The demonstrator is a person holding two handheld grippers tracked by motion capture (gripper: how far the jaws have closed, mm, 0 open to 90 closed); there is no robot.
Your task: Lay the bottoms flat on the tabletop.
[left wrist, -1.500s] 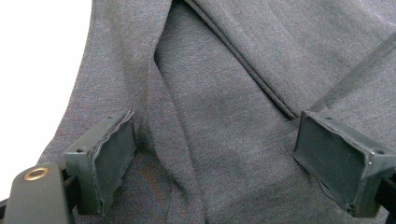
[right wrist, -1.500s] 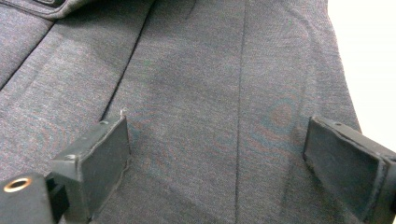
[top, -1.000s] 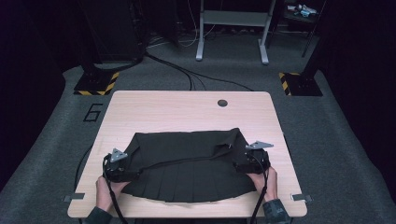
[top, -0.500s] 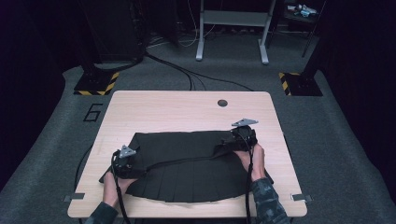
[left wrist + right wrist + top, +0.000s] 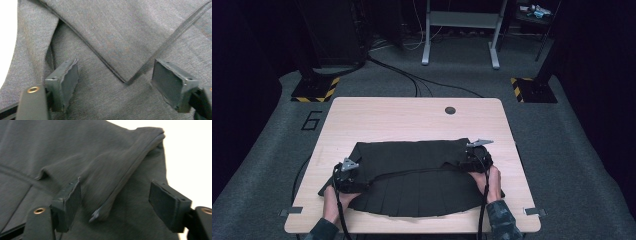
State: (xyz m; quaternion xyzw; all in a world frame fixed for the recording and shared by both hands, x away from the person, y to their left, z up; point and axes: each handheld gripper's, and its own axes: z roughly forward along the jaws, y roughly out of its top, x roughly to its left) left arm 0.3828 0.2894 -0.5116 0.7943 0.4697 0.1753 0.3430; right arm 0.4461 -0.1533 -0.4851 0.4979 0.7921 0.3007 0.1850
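Observation:
A dark pleated skirt (image 5: 412,175) lies spread on the wooden table (image 5: 402,120), its waistband toward the far side. My left gripper (image 5: 348,175) rests over the skirt's left edge, and its jaws stand open above a folded seam of the skirt (image 5: 112,45). My right gripper (image 5: 474,155) sits at the skirt's far right corner. Its jaws are open on either side of a raised fold (image 5: 125,180) of the fabric, and nothing is pinched.
A round cable hole (image 5: 450,110) sits near the table's far edge. The far half of the table is bare wood. Beyond the table are cables on the floor, a metal stand (image 5: 459,30) and yellow-black striped feet (image 5: 314,91).
My right gripper has moved from the skirt's near right side up to its far right corner. My left gripper has shifted slightly inward over the left edge.

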